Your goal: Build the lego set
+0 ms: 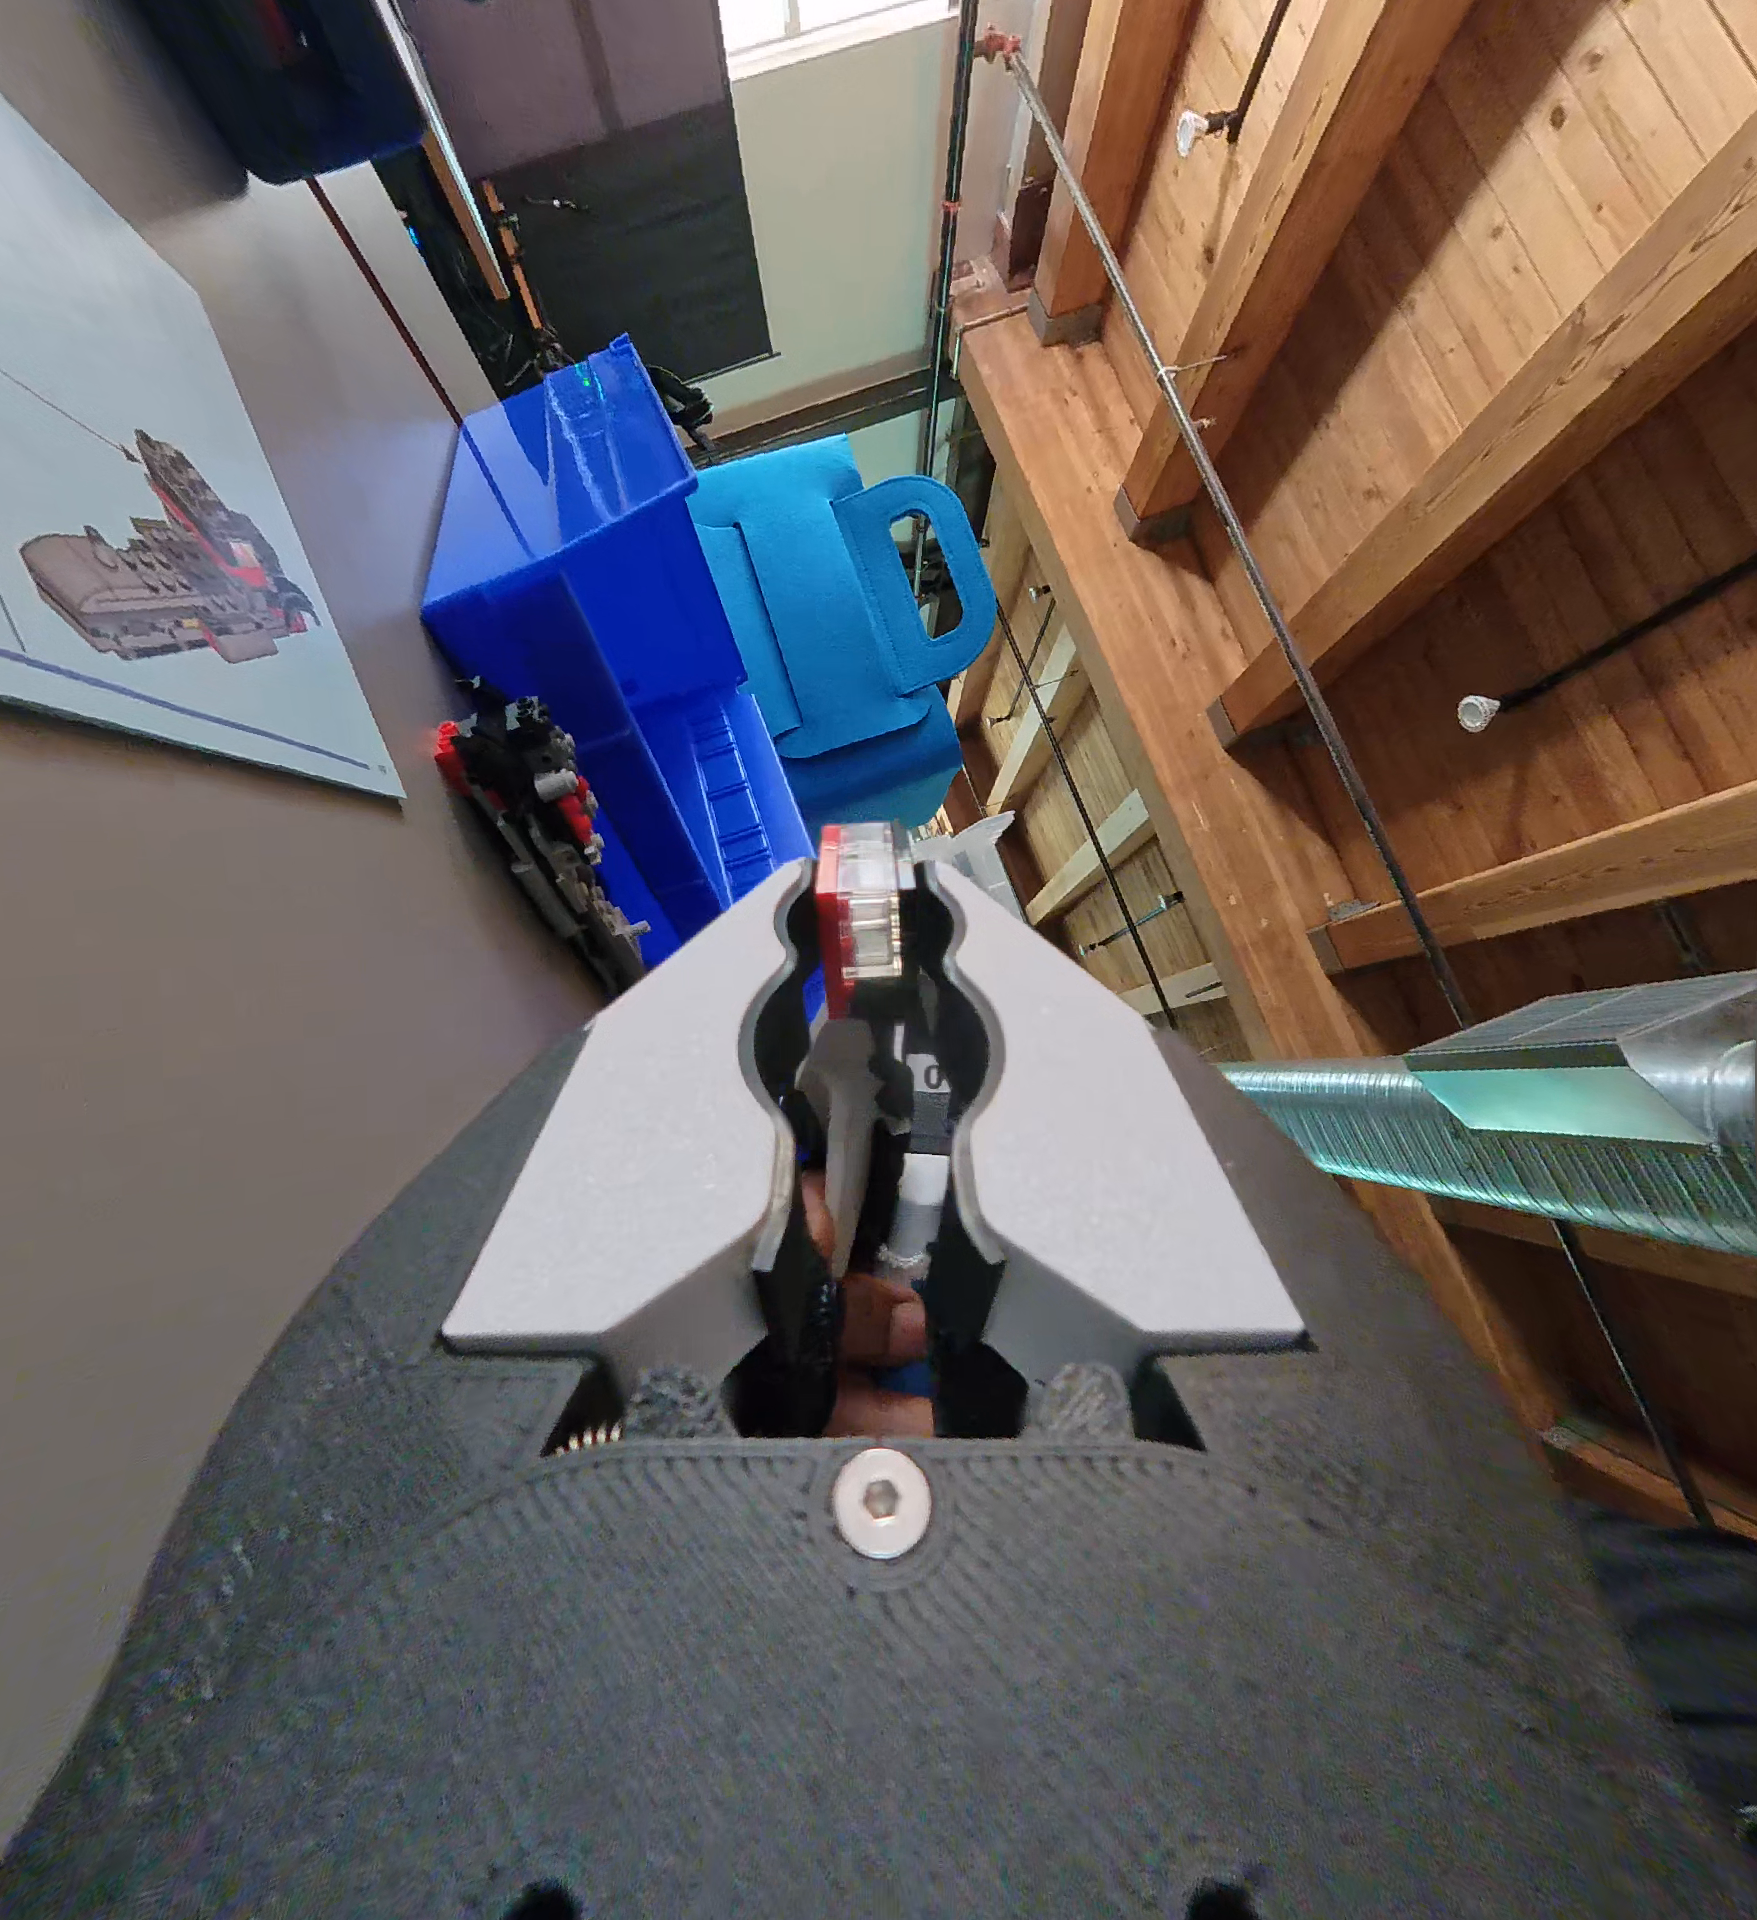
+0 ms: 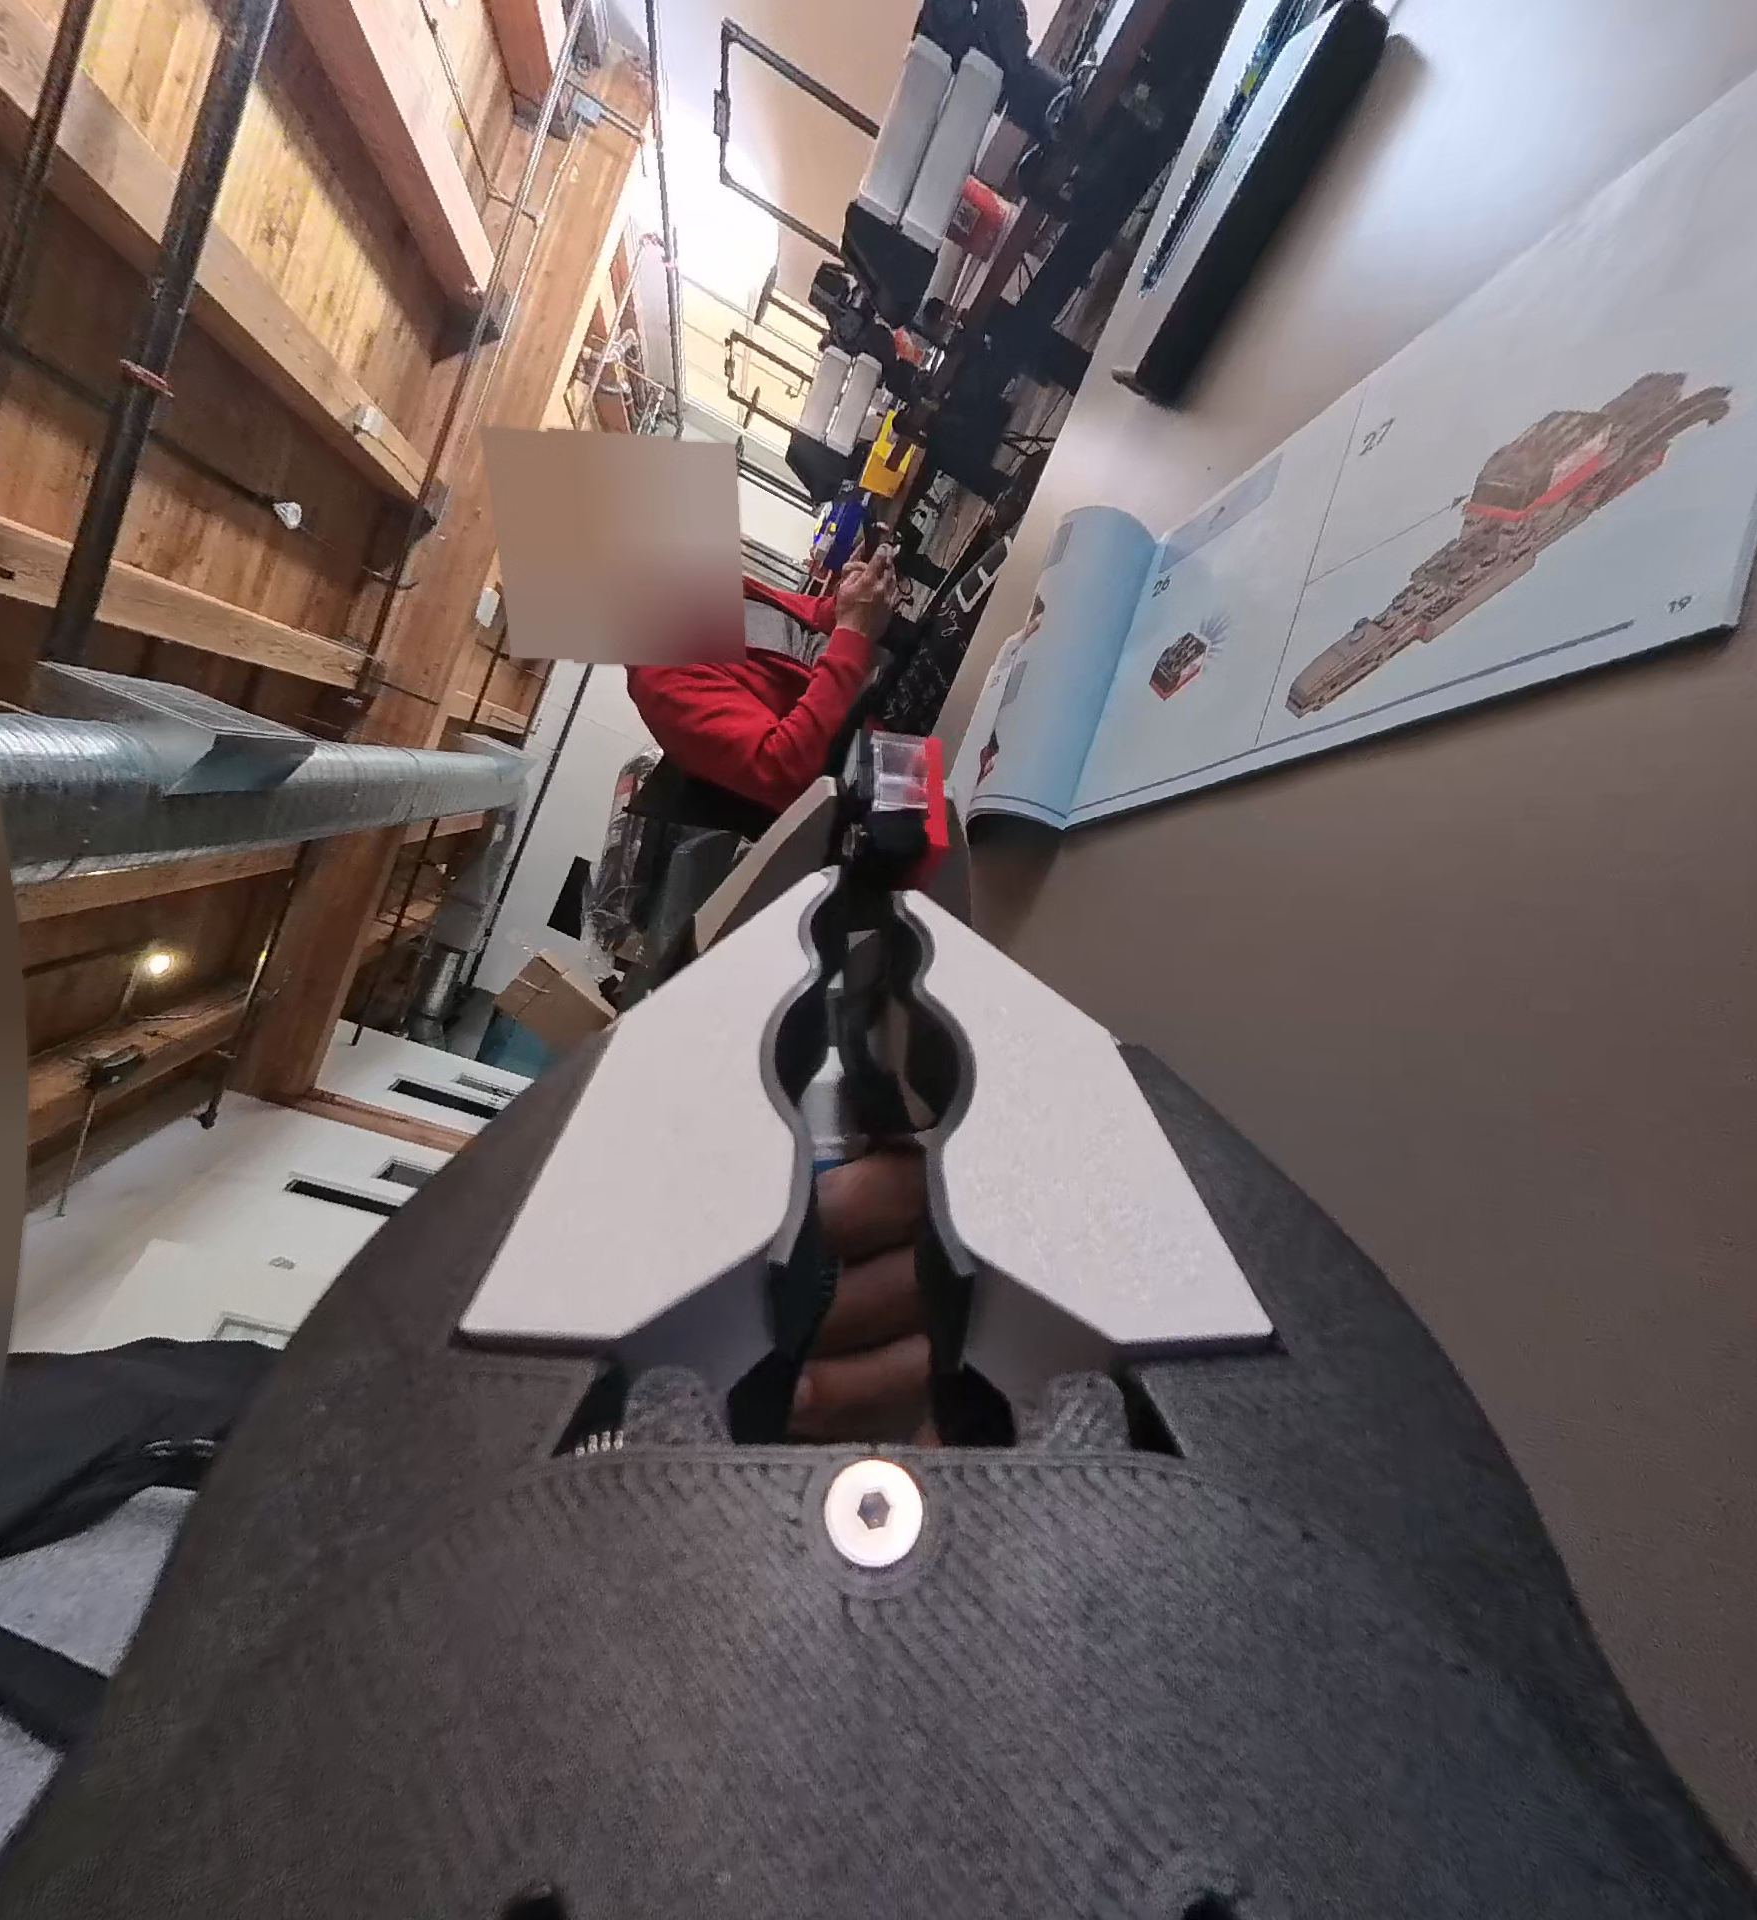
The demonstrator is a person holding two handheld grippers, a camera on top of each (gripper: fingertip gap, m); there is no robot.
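Both views are rolled sideways, and the two grippers face each other tip to tip above the brown table (image 1: 178, 1039). My left gripper (image 1: 861, 883) is shut on a small red and clear lego assembly (image 1: 858, 914). The same assembly (image 2: 905, 795) shows in the right wrist view just beyond my right gripper (image 2: 869, 888). That gripper is shut on a black part (image 2: 879, 842) at the assembly's end. A grey finger of the left gripper (image 2: 801, 821) shows behind the assembly. The partly built black, grey and red model (image 1: 531, 800) lies on the table against a blue bin (image 1: 562, 582).
The open instruction booklet (image 1: 126, 520) lies on the table; it also shows in the right wrist view (image 2: 1373, 582). A blue felt bag (image 1: 853, 623) stands behind the bin. A person in a red sleeve (image 2: 760, 717) is at a far bench. A long black box (image 2: 1258, 197) lies beyond the booklet. Left and right tips are no more than a few centimetres apart.
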